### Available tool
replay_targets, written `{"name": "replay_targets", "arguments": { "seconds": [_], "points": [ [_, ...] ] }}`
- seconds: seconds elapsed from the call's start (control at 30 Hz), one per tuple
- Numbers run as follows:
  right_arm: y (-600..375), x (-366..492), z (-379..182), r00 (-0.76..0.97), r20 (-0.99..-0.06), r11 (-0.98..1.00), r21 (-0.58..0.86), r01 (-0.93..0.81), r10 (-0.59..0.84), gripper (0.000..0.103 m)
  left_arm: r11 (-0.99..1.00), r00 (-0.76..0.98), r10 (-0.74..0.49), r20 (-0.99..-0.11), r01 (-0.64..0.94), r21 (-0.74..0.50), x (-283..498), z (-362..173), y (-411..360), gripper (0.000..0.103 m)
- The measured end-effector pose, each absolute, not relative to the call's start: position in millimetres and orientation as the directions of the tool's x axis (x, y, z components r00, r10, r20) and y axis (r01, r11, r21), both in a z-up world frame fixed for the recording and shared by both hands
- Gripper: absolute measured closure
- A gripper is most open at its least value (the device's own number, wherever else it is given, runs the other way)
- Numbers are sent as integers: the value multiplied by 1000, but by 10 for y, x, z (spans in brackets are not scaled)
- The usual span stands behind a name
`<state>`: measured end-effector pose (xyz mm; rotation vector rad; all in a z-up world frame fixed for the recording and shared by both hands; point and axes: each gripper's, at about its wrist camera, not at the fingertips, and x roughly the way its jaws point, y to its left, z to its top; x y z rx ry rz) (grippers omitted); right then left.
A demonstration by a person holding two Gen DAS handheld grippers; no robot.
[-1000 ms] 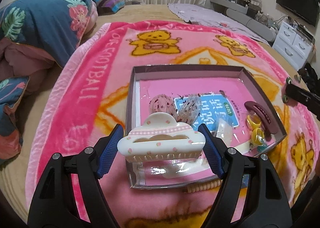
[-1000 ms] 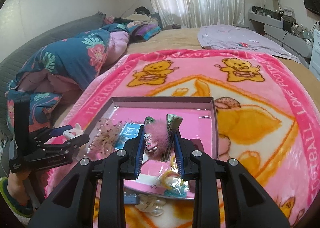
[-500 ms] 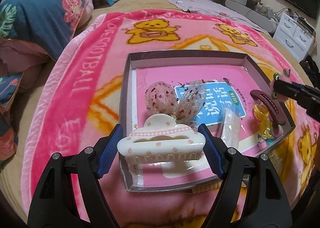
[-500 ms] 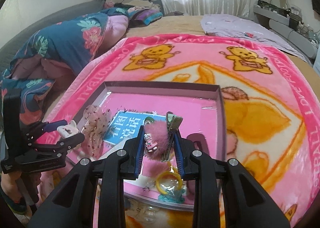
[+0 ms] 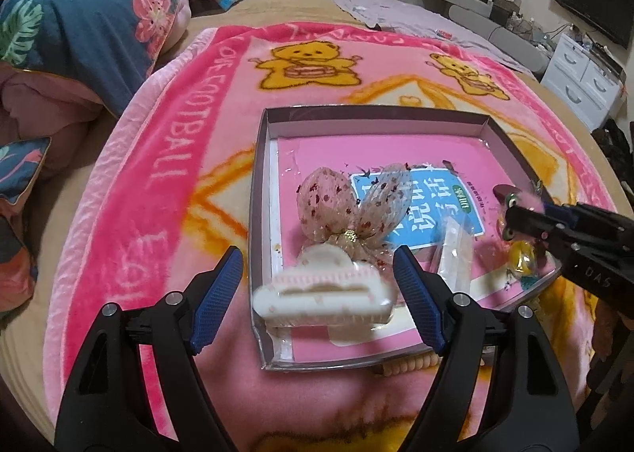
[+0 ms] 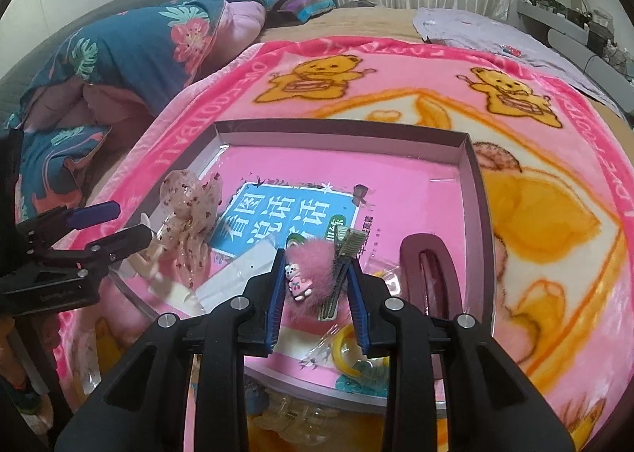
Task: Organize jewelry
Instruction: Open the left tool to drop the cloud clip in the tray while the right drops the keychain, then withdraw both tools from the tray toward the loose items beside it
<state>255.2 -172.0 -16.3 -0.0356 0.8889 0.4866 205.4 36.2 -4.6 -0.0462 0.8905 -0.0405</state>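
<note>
My left hand-held gripper (image 5: 317, 285) over near corner of tray (image 5: 256, 214) on bed blanket (image 5: 158, 174): jaws wide, white claw clip (image 5: 325, 295) blurred, low between them, clear of left pad, likely dropping into tray. My right hand-held gripper (image 6: 315, 289): jaws narrow, just been opening, fluffy pink clip (image 6: 313, 257) between pads above tray floor, likely for release there

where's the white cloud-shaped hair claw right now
In the left wrist view, the white hair claw lies loose between the left gripper's open jaws, at the near left corner of the tray, just in front of the sheer bow.
</note>
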Motion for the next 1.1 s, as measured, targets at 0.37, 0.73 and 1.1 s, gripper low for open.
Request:
{"name": "replay_targets", "arguments": {
  "seconds": [0.37, 0.73, 1.1],
  "points": [
    [-1924, 2402, -41, 566, -713, 899, 223, -377, 414, 56, 997, 657, -68, -751, 25, -69, 1965, 111, 357, 33],
    [-2233, 2109, 285, 645, -632, 903, 273, -332, 429, 22, 996, 685, -75, -725, 18, -86, 1800, 281, 356, 25],
    [-2331, 1768, 512, 707, -574, 910, 239, -340, 415, 18, 996, 721, -46, -692, -24, -91, 1576, 489, 427, 10]
  ]
}}
